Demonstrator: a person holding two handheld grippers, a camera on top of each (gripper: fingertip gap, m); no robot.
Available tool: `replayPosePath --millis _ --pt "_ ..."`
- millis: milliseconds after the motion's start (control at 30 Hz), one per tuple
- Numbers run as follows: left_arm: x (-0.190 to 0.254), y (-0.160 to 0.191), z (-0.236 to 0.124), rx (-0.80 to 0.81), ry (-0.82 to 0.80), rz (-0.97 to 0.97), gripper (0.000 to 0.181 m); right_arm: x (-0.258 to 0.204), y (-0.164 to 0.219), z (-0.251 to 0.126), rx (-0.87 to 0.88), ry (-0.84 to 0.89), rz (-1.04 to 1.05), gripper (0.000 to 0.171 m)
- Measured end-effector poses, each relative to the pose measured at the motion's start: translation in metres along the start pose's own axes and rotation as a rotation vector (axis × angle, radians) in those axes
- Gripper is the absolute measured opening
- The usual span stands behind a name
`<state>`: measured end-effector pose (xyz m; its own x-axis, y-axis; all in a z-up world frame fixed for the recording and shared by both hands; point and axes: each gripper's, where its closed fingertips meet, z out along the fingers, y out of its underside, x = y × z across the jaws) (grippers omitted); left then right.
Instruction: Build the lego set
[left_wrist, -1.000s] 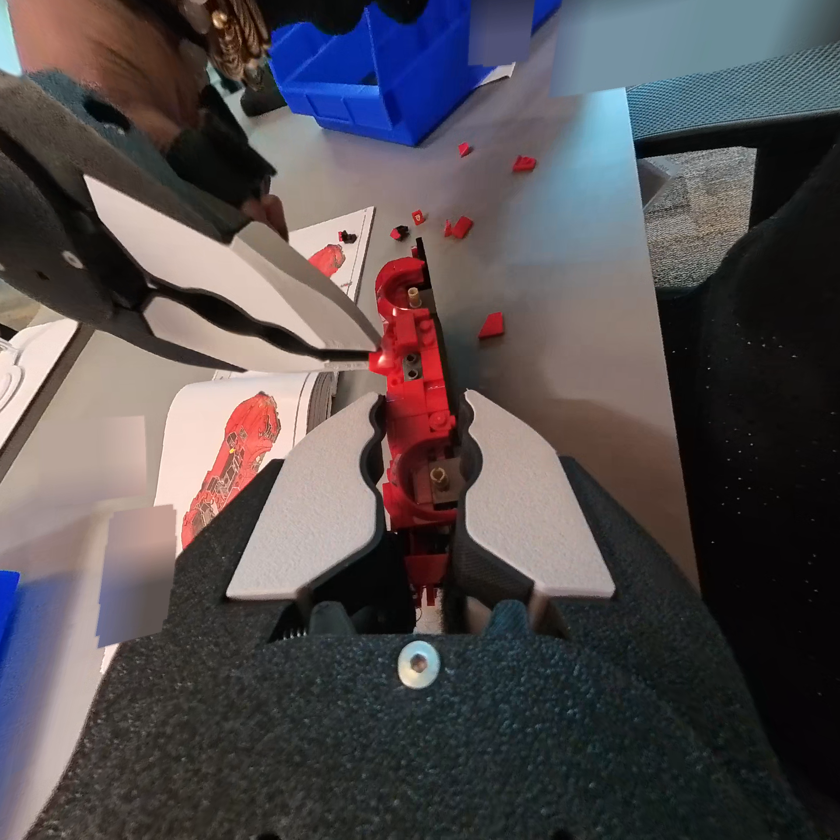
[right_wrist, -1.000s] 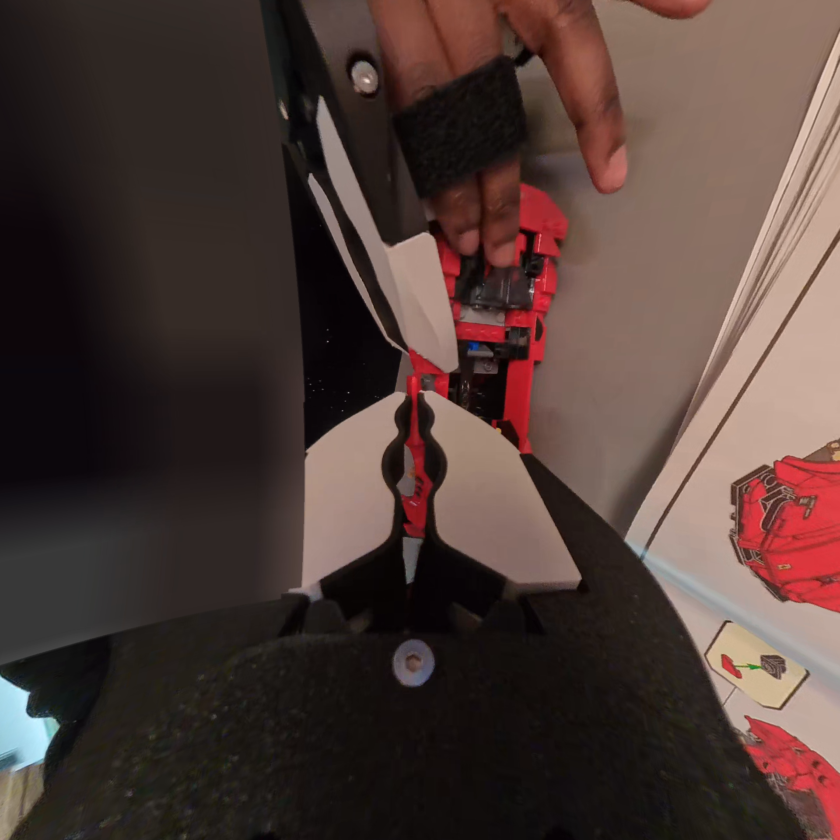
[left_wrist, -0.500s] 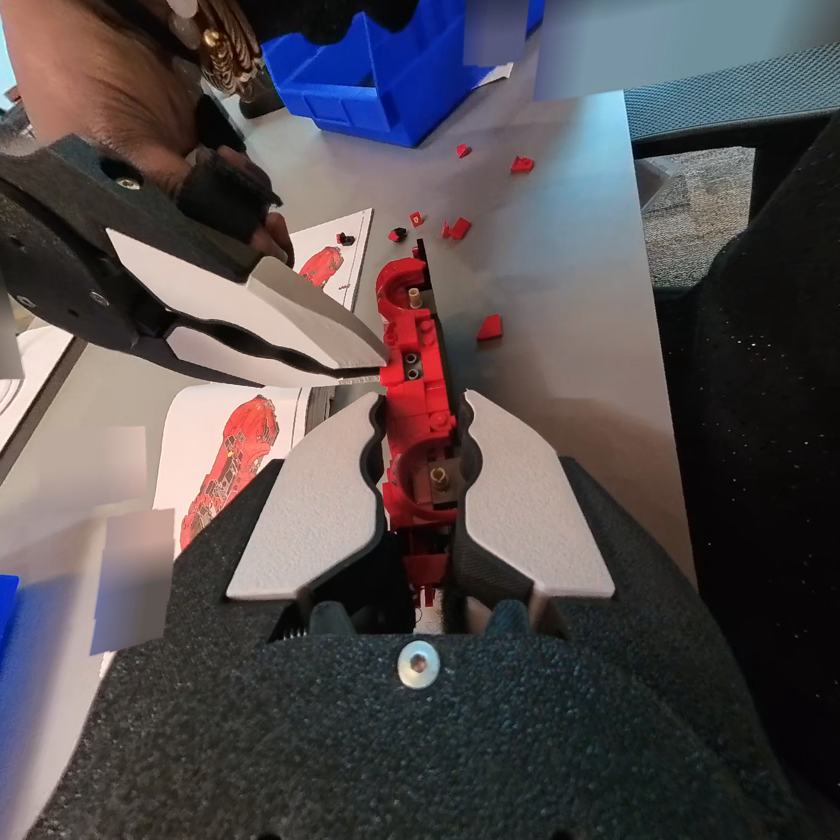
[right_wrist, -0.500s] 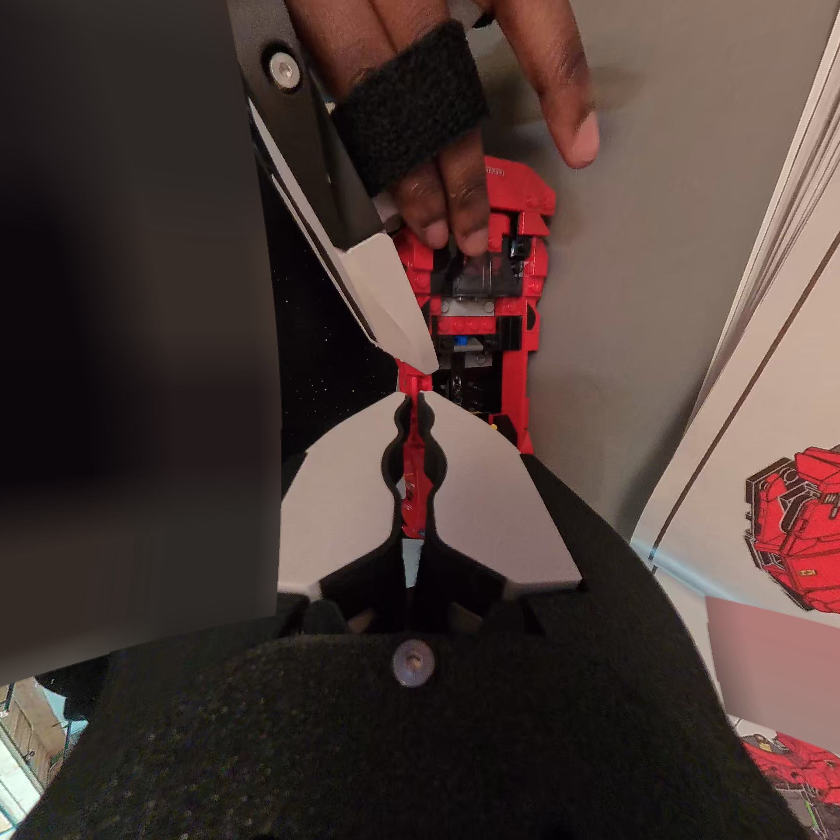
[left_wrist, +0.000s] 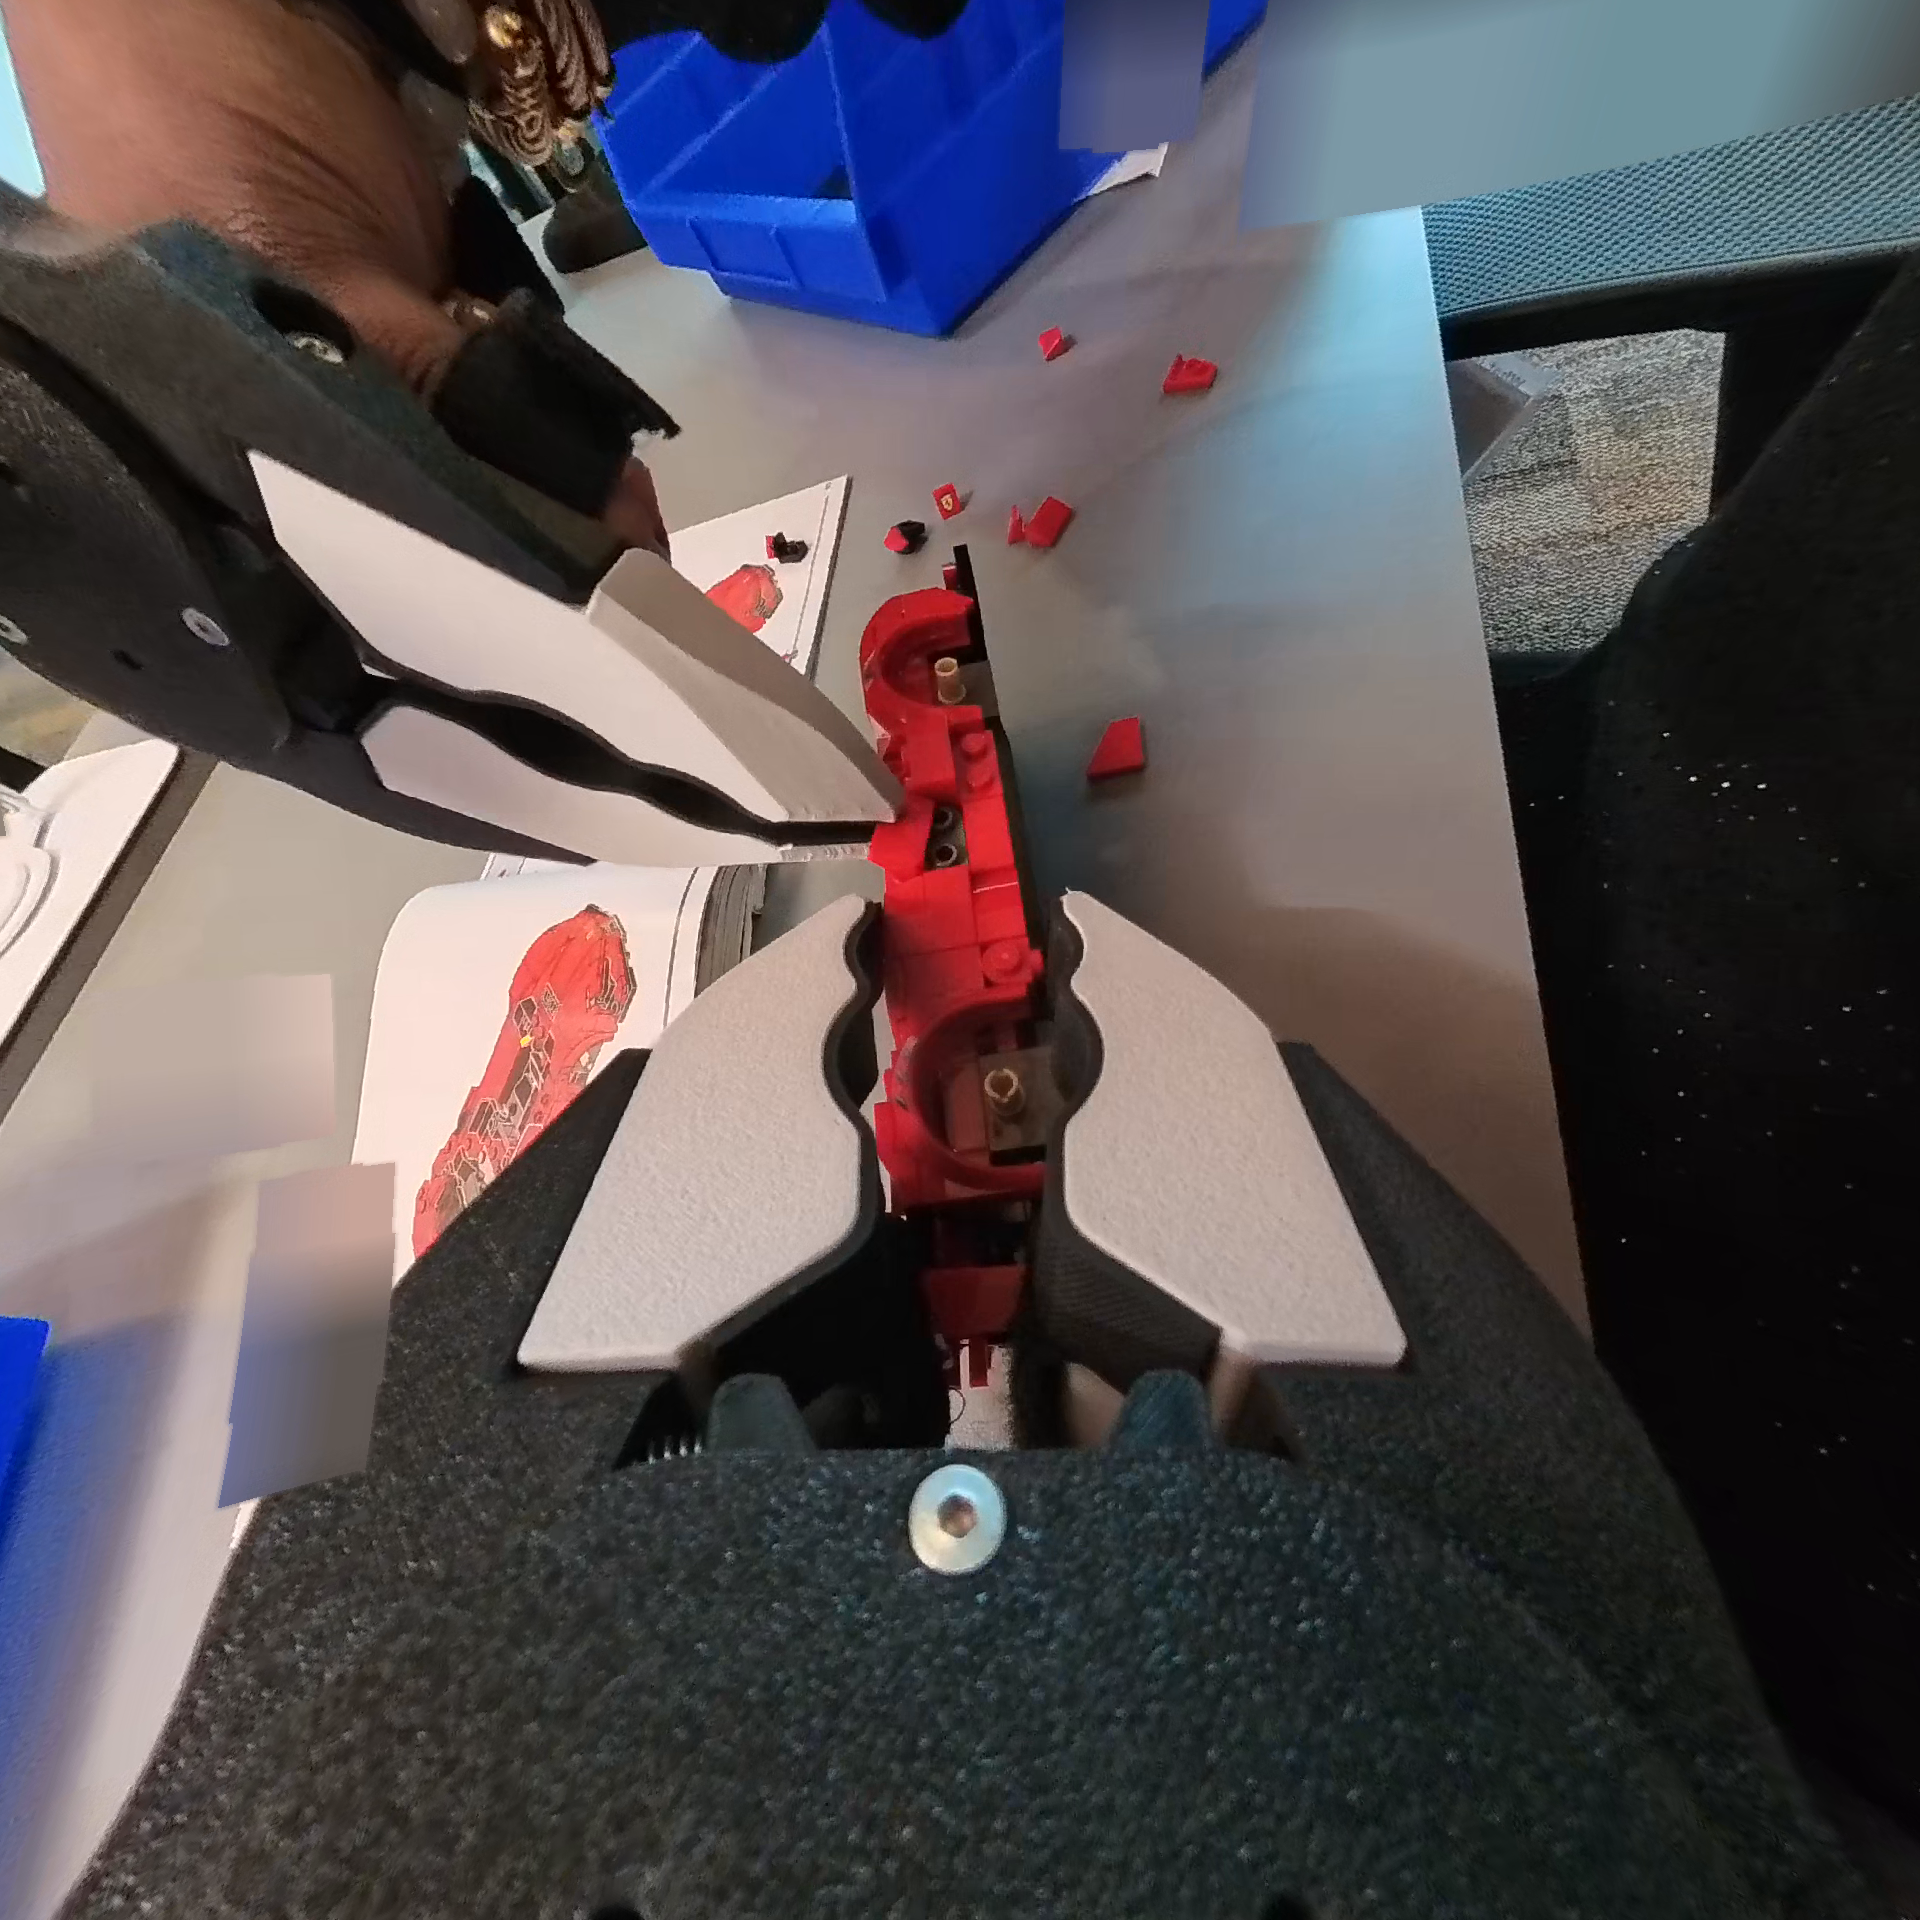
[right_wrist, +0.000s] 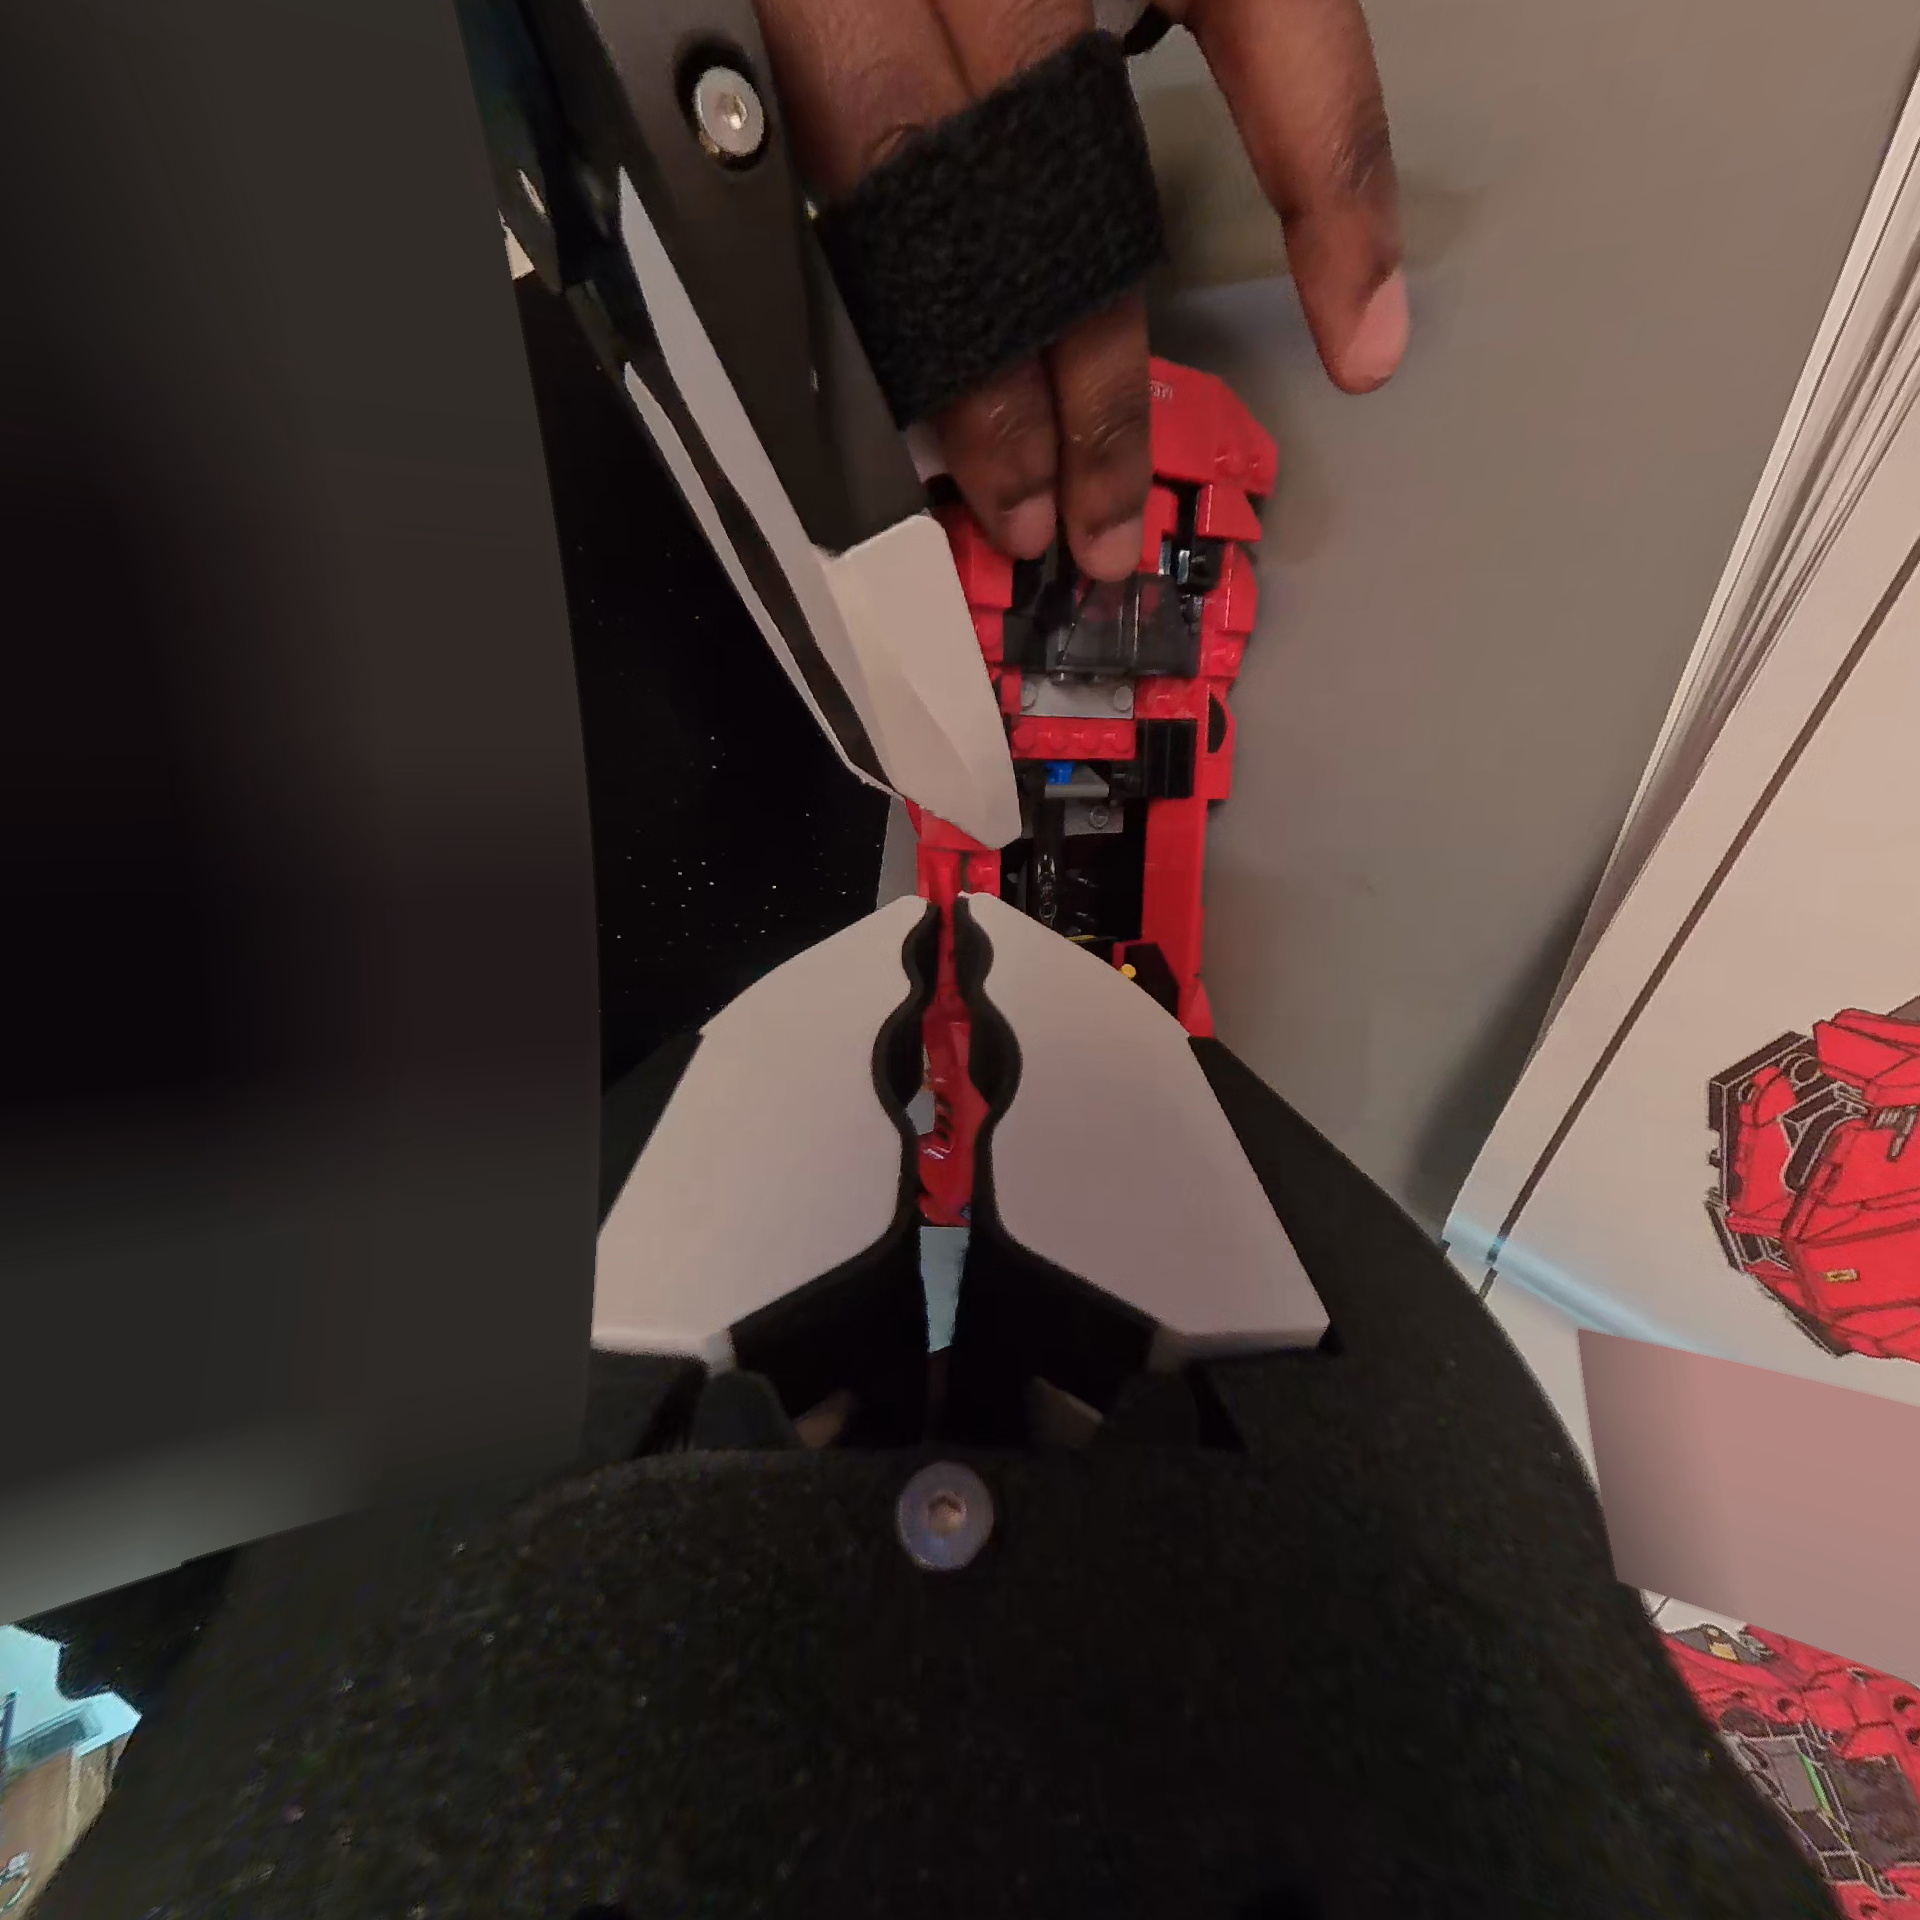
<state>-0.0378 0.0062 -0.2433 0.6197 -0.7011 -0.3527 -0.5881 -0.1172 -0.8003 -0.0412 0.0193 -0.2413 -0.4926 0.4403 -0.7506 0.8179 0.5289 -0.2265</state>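
Note:
A part-built red lego car (left_wrist: 935, 748) lies on its side, wheel arches up, on the grey table (left_wrist: 1268, 675). My left gripper (left_wrist: 966, 914) is shut on the car's body near one arch. My right gripper (left_wrist: 878, 826) comes in from the left, shut on a thin red piece, its tips against the car's side. In the right wrist view the right gripper (right_wrist: 949, 904) clamps that thin red piece (right_wrist: 948, 1091) at the car's (right_wrist: 1174, 831) edge. A left gripper finger (right_wrist: 914, 644) presses the same side. A person's fingers (right_wrist: 1091, 499) rest on the windscreen.
Loose small red pieces (left_wrist: 1117, 748) lie scattered on the table beyond the car. A blue bin (left_wrist: 883, 187) stands at the back. The open instruction booklet (left_wrist: 520, 1039) lies to the left and shows in the right wrist view (right_wrist: 1766, 935). A black chair (left_wrist: 1714, 935) borders the table's right edge. Only a small space, under 4 cm, lies between the two pairs of fingers.
My right gripper has swung and tilted a little while its tips stay at the car's side. My left gripper keeps its hold on the car.

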Motion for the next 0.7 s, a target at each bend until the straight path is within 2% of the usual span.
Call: replayPosePath --millis 133,267,333,467,567,700 --pt "0.000 0.000 0.000 0.001 -0.003 -0.003 0.030 -0.001 0.000 -0.005 0.046 0.013 -0.019 0.002" --pt "0.000 0.000 0.000 0.003 -0.005 -0.005 0.030 -0.008 0.003 -0.027 0.276 0.063 -0.017 0.002" --pt "0.000 0.000 -0.001 0.007 -0.005 -0.004 0.029 0.006 0.013 -0.043 0.438 0.149 0.055 0.002" --pt "0.000 0.000 0.000 0.010 -0.006 -0.006 0.029 0.062 0.055 -0.065 0.706 0.356 0.335 0.002" --pt "0.000 0.000 -0.001 0.008 -0.006 -0.006 0.030 0.084 0.076 -0.063 0.787 0.408 0.452 0.002" --pt "0.000 0.000 0.000 0.003 -0.005 -0.008 0.030 0.100 0.089 -0.063 0.801 0.494 0.511 0.003"
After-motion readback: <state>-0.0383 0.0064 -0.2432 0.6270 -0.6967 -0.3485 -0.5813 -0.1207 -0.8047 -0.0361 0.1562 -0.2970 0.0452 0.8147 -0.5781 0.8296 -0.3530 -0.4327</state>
